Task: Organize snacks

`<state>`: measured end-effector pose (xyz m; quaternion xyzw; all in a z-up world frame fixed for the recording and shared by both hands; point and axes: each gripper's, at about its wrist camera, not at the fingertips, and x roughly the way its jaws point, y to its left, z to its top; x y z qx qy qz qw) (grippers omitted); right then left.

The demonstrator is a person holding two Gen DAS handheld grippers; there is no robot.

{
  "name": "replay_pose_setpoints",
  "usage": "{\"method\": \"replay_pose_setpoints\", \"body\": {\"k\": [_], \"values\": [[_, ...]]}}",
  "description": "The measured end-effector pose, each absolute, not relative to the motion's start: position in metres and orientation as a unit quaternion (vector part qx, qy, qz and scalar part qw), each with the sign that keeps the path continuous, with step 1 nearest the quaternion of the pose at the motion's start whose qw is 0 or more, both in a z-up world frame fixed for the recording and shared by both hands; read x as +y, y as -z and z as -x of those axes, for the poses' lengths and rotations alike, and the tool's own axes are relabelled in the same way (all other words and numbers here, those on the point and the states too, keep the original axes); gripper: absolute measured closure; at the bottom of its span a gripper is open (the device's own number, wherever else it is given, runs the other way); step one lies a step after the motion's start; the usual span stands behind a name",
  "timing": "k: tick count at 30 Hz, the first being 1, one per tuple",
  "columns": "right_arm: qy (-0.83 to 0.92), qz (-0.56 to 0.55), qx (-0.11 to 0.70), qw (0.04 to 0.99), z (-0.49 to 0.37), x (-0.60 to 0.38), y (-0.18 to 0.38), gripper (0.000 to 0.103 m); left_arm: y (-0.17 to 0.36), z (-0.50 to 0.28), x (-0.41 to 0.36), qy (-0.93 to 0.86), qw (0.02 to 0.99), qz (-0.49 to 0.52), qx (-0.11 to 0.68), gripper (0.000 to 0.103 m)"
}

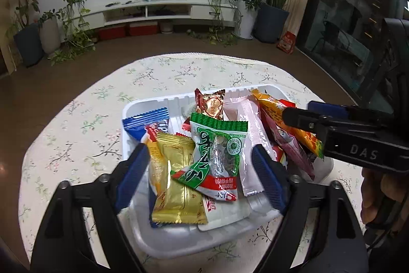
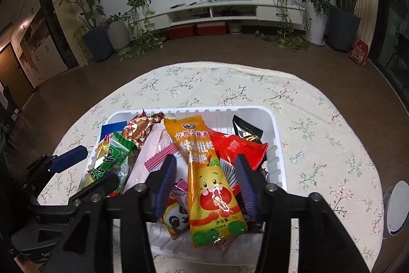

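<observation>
From the left wrist, the left gripper (image 1: 202, 170) hangs over the near half of a white tray (image 1: 143, 104) that sits on a floral tablecloth (image 1: 76, 124). Its blue fingers (image 1: 131, 177) are spread wide, one on each side of a gold pack (image 1: 176, 178) and a green pack (image 1: 218, 152), and pinch neither. A blue pack (image 1: 148, 123) lies at the tray's far left, a brown-gold candy (image 1: 211, 104) stands at the far side, and a pink stick (image 1: 251, 145) runs beside the green pack. The right gripper (image 1: 304, 117) reaches in from the right above an orange stick (image 1: 283, 119); from here I cannot tell how its jaws stand. From the right wrist, the right gripper (image 2: 204, 181) is spread over the same tray (image 2: 274, 134), with the orange stick (image 2: 207, 170) lying between its fingers (image 2: 165, 181), loose. A red pack (image 2: 237, 147) and a black pack (image 2: 246, 131) lie to the right, the pink stick (image 2: 150, 152) and green pack (image 2: 112, 157) to the left, where the left gripper (image 2: 87, 170) shows at the tray's edge.
</observation>
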<state>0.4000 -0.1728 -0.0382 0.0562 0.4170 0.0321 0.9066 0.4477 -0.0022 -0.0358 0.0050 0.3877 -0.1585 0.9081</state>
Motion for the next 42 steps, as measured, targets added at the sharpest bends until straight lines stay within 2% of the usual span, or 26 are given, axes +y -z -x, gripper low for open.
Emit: {"method": "replay_pose_setpoints", "body": {"k": [2,4,8,16,26,34,42], "values": [[-0.028,-0.057,0.41,0.91,-0.396,-0.174,0.033,0.033,0.03,-0.441,0.002,0.148,0.915,-0.004,0.376,0.001],[-0.026,-0.062,0.397,0.916,-0.39,-0.177,0.025,0.027,0.022,-0.429,0.009,0.124,0.927,0.001,0.355,0.001],[-0.025,-0.072,0.365,0.928,-0.37,-0.187,0.008,0.003,0.012,-0.406,0.017,0.097,0.937,0.012,0.335,0.001],[-0.025,-0.097,0.338,0.936,-0.315,-0.204,-0.012,0.0,-0.004,-0.328,0.025,0.106,0.954,0.054,0.276,0.001],[-0.016,-0.083,0.292,0.953,-0.213,-0.195,-0.035,0.0,-0.033,-0.198,0.005,0.12,0.967,0.035,0.222,0.001],[0.003,-0.057,0.269,0.961,-0.133,-0.186,-0.048,0.0,-0.053,-0.121,-0.004,0.123,0.966,0.05,0.223,0.001],[0.04,-0.04,0.26,0.964,-0.064,-0.181,-0.049,0.0,-0.058,-0.055,-0.032,0.11,0.961,-0.017,0.254,0.0]]}}
